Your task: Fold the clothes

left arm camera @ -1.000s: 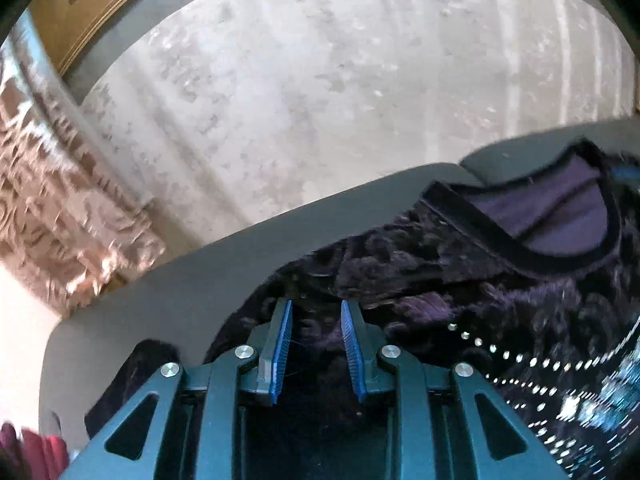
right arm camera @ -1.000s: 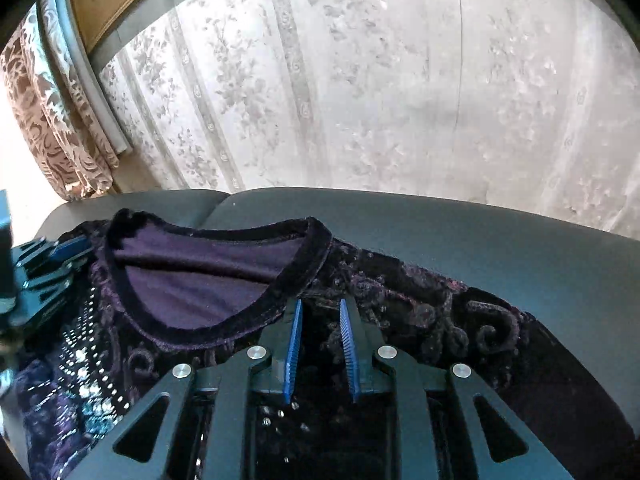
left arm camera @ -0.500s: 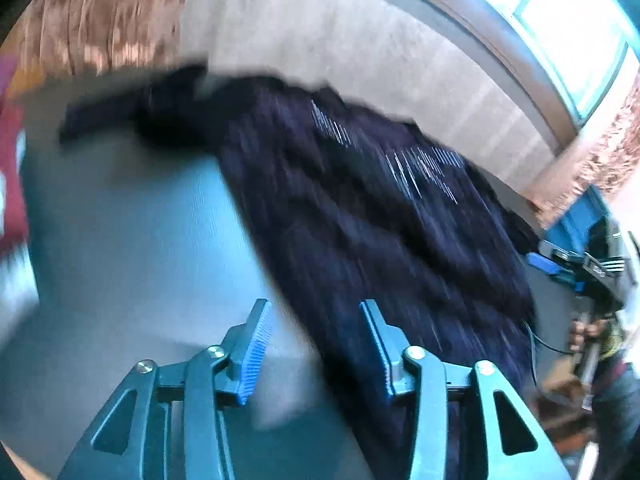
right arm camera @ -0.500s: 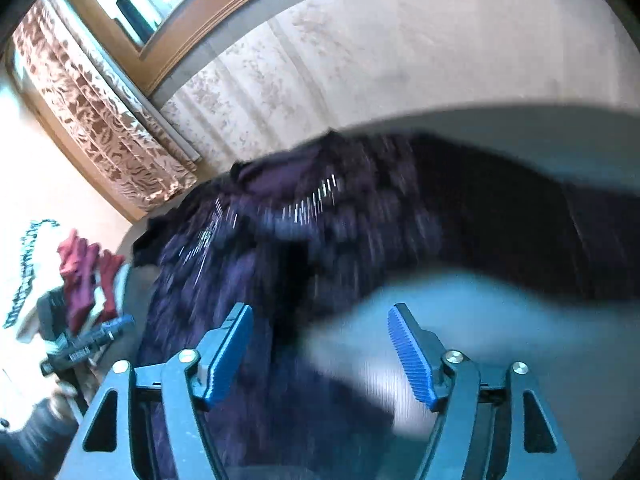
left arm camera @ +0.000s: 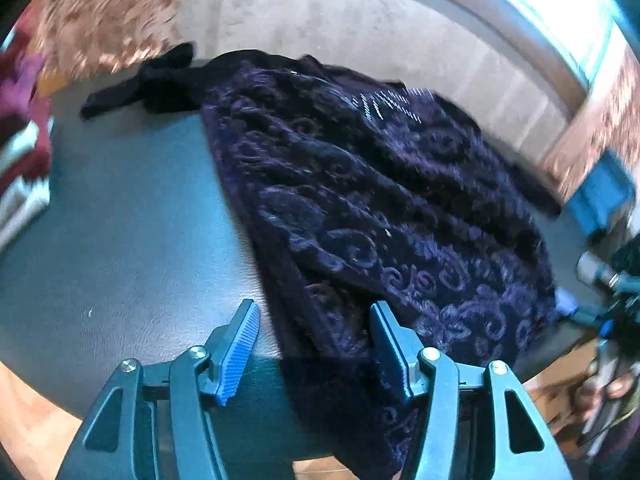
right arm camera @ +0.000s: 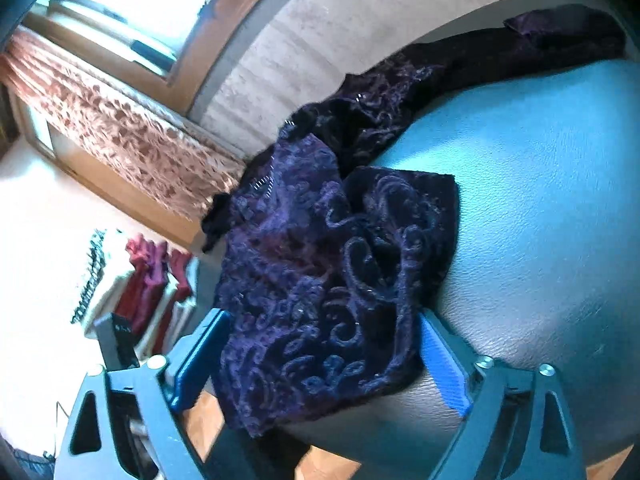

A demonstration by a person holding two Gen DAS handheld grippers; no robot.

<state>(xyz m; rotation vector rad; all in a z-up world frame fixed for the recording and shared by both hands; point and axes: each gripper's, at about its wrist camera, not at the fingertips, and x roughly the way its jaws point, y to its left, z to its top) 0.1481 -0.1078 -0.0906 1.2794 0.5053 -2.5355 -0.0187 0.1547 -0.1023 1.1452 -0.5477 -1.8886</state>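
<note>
**Both hand-held grippers wide open at the near hem of the purple garment**

I see no container on the counter (left arm camera: 120, 216); its grey-blue padded top carries only the dark purple velvet garment (left arm camera: 380, 200), patterned with raised swirls and a patch of small shiny beads toward the far end.

From my left wrist camera, the garment lies spread from the far edge of the counter down to the near edge, and its lower hem hangs over that near edge. A dark sleeve (left arm camera: 140, 88) trails toward the far left corner. My left hand-held gripper (left arm camera: 312, 344) is spread wide and grips nothing; the garment's left side edge runs into the gap between its blue-padded fingers, with bare counter under the left finger and cloth under the right one. Whether the fingers touch the cloth I cannot tell.

From my right wrist camera, the garment (right arm camera: 332, 272) is rumpled near the counter's edge, with a corner folded over on top and the other sleeve (right arm camera: 520, 48) stretched away along the far edge. My right hand-held gripper (right arm camera: 320, 360) is also wide open, holding nothing; the bunched hem sits between its two fingers and droops over the edge of the counter (right arm camera: 540, 200).

Beyond the counter hang a pale curtain and a patterned brown drape, and some red clothes (right arm camera: 152, 276) lie off to the side.
</note>
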